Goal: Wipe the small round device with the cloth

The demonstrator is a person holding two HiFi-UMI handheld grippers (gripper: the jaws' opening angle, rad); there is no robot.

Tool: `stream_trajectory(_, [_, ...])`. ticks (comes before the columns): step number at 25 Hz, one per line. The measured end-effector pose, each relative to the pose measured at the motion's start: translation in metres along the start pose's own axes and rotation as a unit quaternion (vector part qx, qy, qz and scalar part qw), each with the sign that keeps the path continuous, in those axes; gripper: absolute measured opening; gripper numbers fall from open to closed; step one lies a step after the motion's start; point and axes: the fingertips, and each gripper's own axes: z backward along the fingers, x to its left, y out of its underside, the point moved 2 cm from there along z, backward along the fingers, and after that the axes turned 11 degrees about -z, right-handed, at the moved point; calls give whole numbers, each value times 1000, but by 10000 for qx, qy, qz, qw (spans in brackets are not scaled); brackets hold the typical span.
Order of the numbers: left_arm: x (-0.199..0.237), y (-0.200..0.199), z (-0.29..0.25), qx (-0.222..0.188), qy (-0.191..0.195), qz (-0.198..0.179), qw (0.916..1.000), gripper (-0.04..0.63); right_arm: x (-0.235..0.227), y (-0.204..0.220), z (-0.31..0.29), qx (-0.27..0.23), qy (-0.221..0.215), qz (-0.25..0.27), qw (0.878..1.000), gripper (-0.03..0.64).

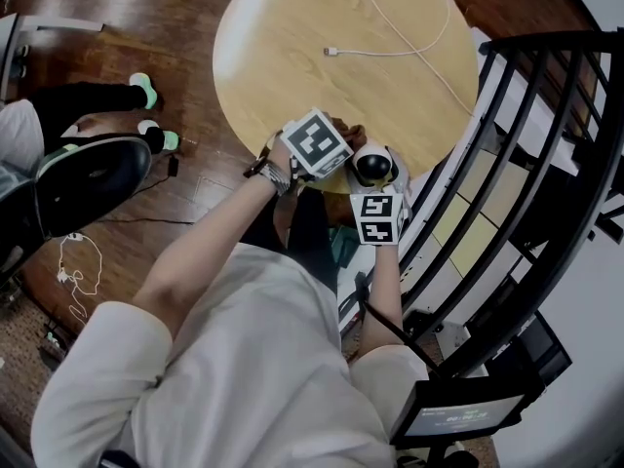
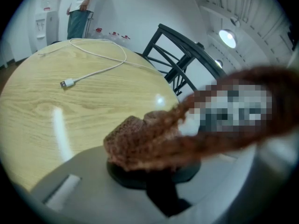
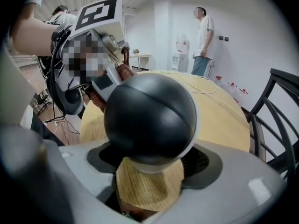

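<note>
The small round device [image 1: 372, 163] is a black ball with a white rim, held just over the near edge of the round wooden table [image 1: 292, 47]. My right gripper [image 1: 376, 181] is shut on the device [image 3: 149, 118], which fills the right gripper view between the jaws [image 3: 152, 169]. My left gripper [image 1: 341, 149] is shut on a crumpled brown cloth [image 2: 140, 141] and presses it against the device's left side. In the right gripper view the cloth [image 3: 124, 72] shows as a brown edge behind the ball, under the left gripper [image 3: 105, 73]. Part of the device is hidden in the left gripper view.
A white USB cable [image 1: 390, 47] lies loose across the far part of the table [image 2: 93, 64]. A black slatted chair [image 1: 546, 164] stands close on the right. A seated person's legs [image 1: 107, 100] are at left. Someone stands by a water dispenser [image 3: 203, 36] far off.
</note>
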Motion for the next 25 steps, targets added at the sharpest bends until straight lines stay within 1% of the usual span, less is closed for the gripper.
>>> stream_trajectory(4, [5,2,-13,176,-28,-63,9998,78,-2,2,-1,-5,-1,-18,10000,364])
stream_trajectory(7, [11,12,-12,633,-107,-187,9978,78,0,-1,0,-3,26,-41,10000,364])
stream_trajectory(8, [11,13,-12,717,-85,-206,9972,78,1,-1,0,-1,29,-45,10000,364])
stream_trajectory(12, [13,8,-16,625,13,-239,9978,80,1,0,1,22,-19,2,10000,364])
stream_trajectory(13, [15,10,-15,659,-21,-238,9975,80,1,0,1,32,-56,67,10000,364])
stream_trajectory(14, [15,11,-14,609,-18,-207,9979,80,1,0,0,31,-108,183,9998,364])
stream_trajectory(15, [15,9,-12,434,31,-122,9990,80,2,0,0,33,-173,384,9991,365])
stream_trajectory(17, [14,6,1,-35,96,209,9997,81,3,4,0,75,-359,1023,9941,368])
stream_trajectory(19, [12,6,24,-452,114,518,9976,81,0,12,2,141,-667,1650,9839,370])
stream_trajectory(20, [9,5,36,-647,140,609,9959,81,-3,15,4,153,-851,1888,9782,370])
stream_trajectory(22, [-5,2,57,-1048,318,772,9910,81,-8,19,7,124,-1230,2298,9654,370])
stream_trajectory(25, [-33,-7,82,-1646,798,1117,9768,81,-7,14,2,127,-1681,2870,9430,370])
